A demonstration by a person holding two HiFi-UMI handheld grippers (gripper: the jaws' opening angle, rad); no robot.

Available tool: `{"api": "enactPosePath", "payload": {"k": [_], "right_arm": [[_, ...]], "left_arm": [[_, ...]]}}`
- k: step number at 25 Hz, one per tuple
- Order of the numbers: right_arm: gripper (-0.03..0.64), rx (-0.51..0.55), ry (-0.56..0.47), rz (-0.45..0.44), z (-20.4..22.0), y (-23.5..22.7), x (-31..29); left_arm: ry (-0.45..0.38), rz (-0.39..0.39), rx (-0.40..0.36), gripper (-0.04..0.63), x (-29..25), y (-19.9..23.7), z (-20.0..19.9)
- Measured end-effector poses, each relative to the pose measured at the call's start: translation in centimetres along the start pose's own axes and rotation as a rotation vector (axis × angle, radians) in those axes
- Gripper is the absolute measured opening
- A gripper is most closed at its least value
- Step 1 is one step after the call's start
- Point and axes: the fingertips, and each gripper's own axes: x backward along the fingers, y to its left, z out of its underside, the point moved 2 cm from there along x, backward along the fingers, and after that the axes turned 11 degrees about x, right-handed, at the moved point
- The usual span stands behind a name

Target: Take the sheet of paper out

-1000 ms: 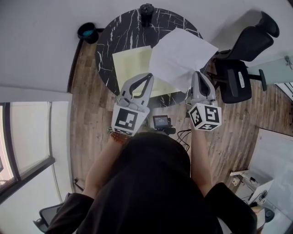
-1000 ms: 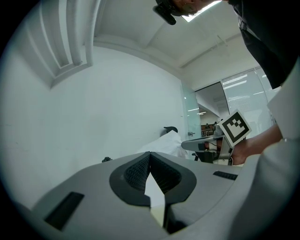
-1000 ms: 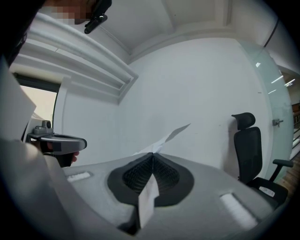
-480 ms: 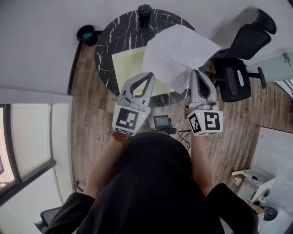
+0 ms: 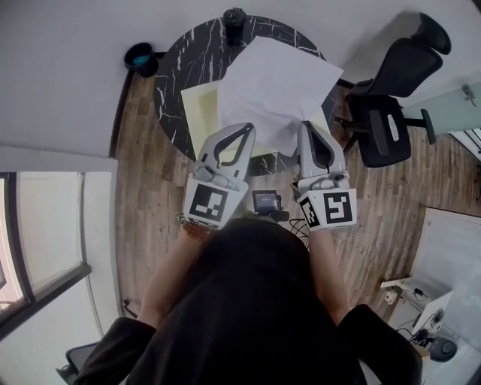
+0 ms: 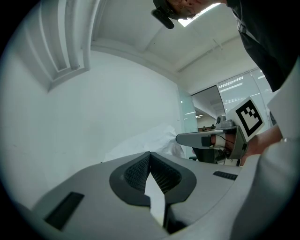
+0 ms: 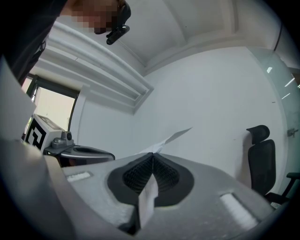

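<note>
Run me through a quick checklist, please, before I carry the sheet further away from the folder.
1. Right gripper gripping the sheet of paper: ok, jaws shut with the paper's edge pinched between them.
2. Left gripper holding the yellow folder down: ok, jaws shut on a thin pale edge.
3. Sheet fully out of the folder: cannot tell, it overlaps the folder in the head view.
4. Sheet undamaged: ok, creased but no tear shows.
5. Black container at the far rim of the table clear of the sheet: ok, apart.
6. Office chair clear of the sheet: ok, off to the right.
</note>
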Motion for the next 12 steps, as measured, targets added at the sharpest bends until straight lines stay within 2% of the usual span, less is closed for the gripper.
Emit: {"api": "enactPosePath", "payload": {"k": [8,12], "right_arm": [[-0.003,-0.013,0.005,-0.032,0.5,0.9,0.0],[-0.003,0.008,0.001,-0.046,0.5,1.4,0.0]], "left_arm": [[0.002,-0.008,0.016,-0.006,-0.1,0.1,-0.2],[-0.004,-0.005,-0.024,-0.005,0.0,0.0,-0.3]]}}
